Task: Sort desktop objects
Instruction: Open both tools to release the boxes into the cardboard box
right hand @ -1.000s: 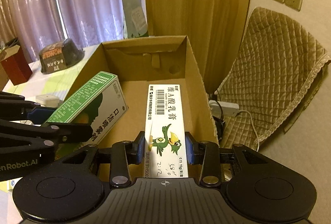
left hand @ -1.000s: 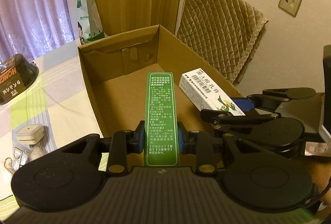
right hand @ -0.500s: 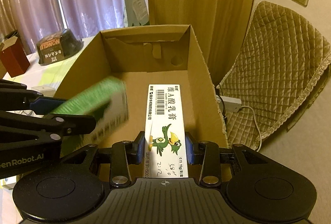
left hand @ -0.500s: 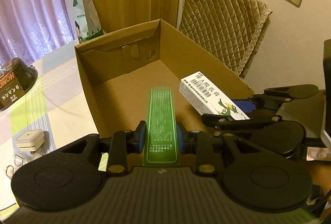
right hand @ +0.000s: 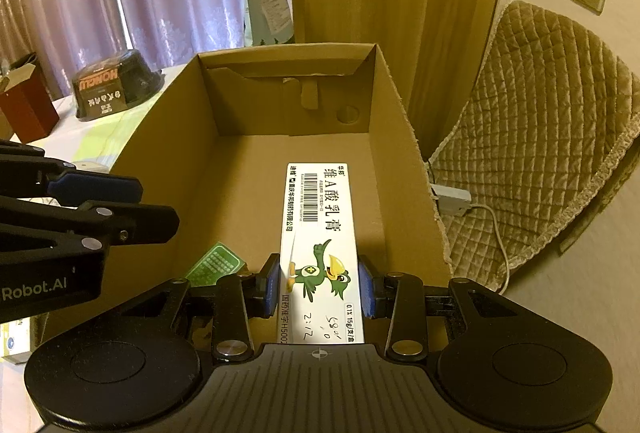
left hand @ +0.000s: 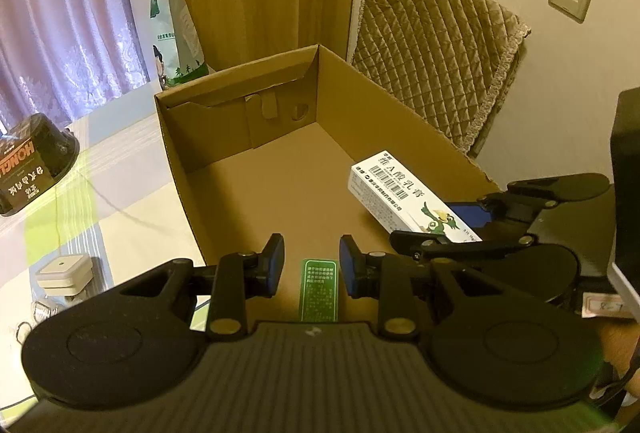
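Already the cardboard box (right hand: 224, 169) takes up most of both views, open-topped, near the right edge of the table (left hand: 120, 169), its floor bare but for one item. That item is the green box (left hand: 319, 289), down by the near wall of the carton, directly beneath the left gripper (left hand: 312, 267), whose jaws stand wide apart and touch nothing. The right gripper (right hand: 319, 287) hangs over the carton's near right corner, clamped on the white ointment box (right hand: 320, 233) at its near end, blue pads pressed to both long sides, the far end reaching out over the floor.

Risk, as I judge it: the white carton is long and held only at one end, so letting go from this height could make it tip and land on the green box or lean against the right wall. The two grippers are also just beside each other, and a careless swing inward could knock them together.
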A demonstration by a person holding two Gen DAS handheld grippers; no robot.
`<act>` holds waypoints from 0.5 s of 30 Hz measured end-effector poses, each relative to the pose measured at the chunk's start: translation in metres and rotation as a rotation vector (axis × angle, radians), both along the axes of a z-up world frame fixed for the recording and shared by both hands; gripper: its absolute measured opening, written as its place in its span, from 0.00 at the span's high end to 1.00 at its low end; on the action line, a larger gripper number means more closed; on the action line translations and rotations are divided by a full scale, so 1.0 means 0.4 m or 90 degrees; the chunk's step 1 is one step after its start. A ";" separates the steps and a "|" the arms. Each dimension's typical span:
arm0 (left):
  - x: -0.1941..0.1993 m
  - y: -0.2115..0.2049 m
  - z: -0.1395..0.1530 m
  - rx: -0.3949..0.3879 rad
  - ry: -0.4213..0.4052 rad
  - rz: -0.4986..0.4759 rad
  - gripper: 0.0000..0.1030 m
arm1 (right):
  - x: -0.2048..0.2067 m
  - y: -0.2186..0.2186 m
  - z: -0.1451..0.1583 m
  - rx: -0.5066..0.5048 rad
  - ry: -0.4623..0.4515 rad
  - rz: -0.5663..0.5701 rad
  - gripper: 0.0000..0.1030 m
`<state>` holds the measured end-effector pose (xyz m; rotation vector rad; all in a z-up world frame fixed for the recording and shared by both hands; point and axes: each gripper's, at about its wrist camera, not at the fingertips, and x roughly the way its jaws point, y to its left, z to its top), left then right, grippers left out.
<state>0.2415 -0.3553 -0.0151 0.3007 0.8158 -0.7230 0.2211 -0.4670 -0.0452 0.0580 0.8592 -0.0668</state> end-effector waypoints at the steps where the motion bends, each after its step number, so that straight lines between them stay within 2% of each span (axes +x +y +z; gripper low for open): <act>1: 0.000 0.000 0.001 0.000 0.000 0.000 0.76 | 0.000 0.001 0.001 -0.001 -0.001 0.000 0.63; 15: 0.000 0.018 0.006 -0.003 -0.002 0.009 0.76 | 0.002 0.014 0.014 -0.018 -0.016 0.014 0.63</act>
